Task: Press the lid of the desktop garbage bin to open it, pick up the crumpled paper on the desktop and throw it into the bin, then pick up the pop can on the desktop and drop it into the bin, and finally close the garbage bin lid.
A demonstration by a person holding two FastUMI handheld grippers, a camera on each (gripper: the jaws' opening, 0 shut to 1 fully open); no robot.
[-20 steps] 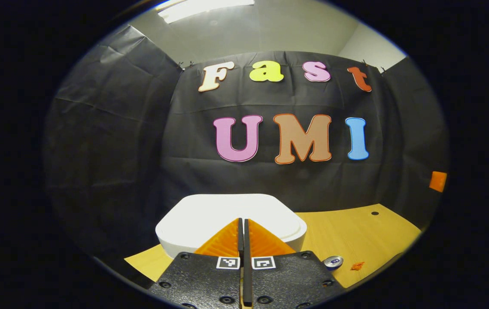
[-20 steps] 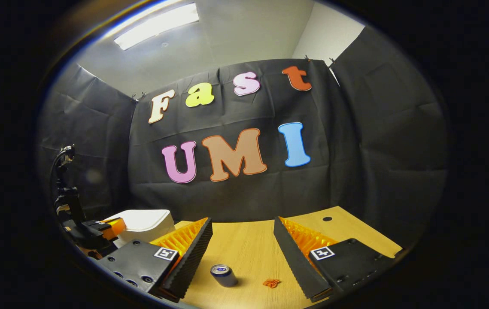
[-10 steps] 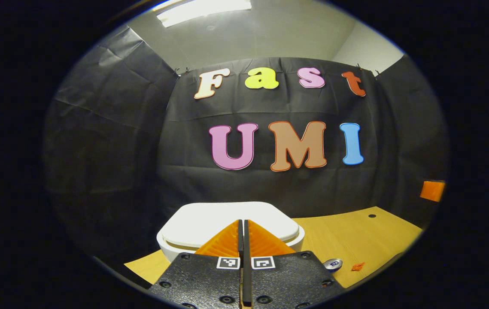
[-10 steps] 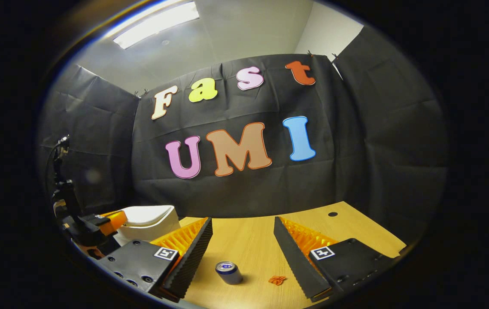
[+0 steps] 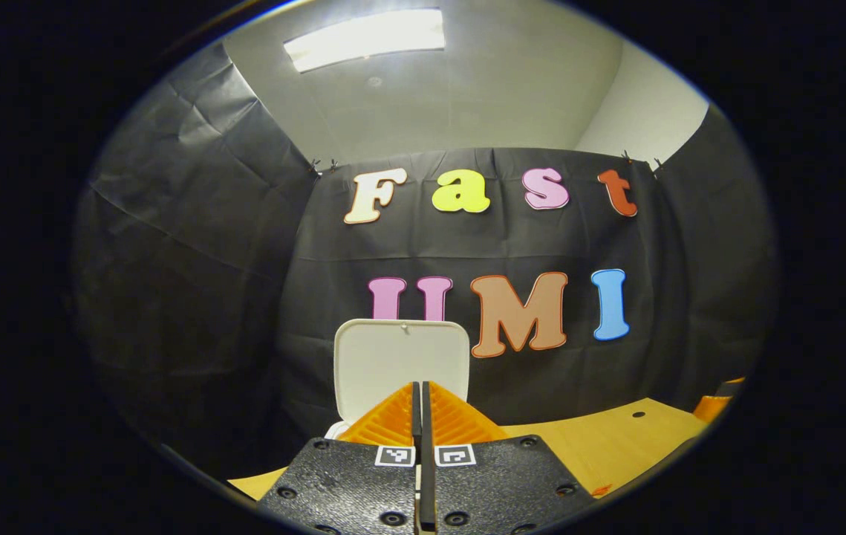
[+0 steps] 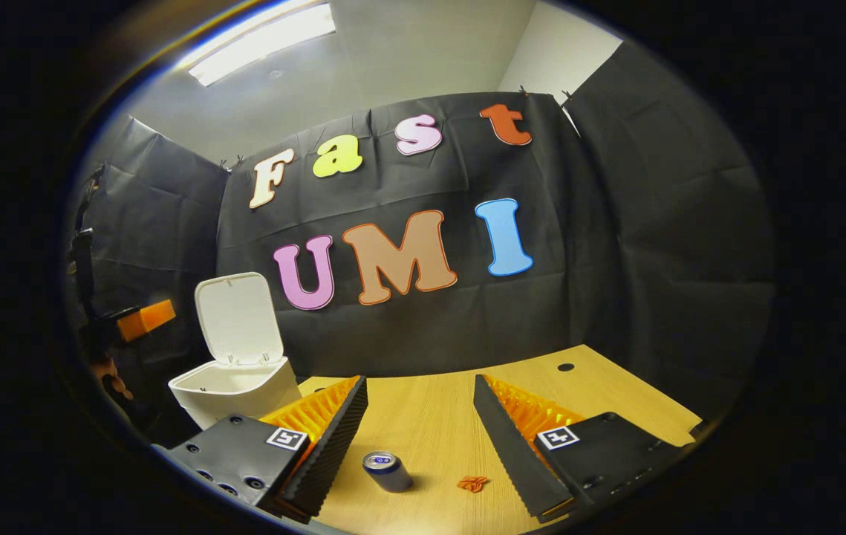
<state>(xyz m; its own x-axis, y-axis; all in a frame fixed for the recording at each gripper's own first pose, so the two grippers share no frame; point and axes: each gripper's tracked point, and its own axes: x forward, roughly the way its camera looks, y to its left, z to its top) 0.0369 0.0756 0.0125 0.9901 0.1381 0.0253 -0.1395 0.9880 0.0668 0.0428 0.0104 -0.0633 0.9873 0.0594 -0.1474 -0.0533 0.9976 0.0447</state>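
The bin's lid (image 6: 235, 318) has sprung up: 1 second ago it lay flat and shut under the left claw's tips, half a second ago it had just begun to lift with a thin gap showing, and now it stands upright on its hinge, straight ahead of the left claw (image 5: 420, 405) and behind the bin (image 6: 235, 392)'s open mouth. The left claw has risen off the lid and drawn back above and to the side of the bin. In the left gripper view the table (image 5: 616, 446) has sunk lower.
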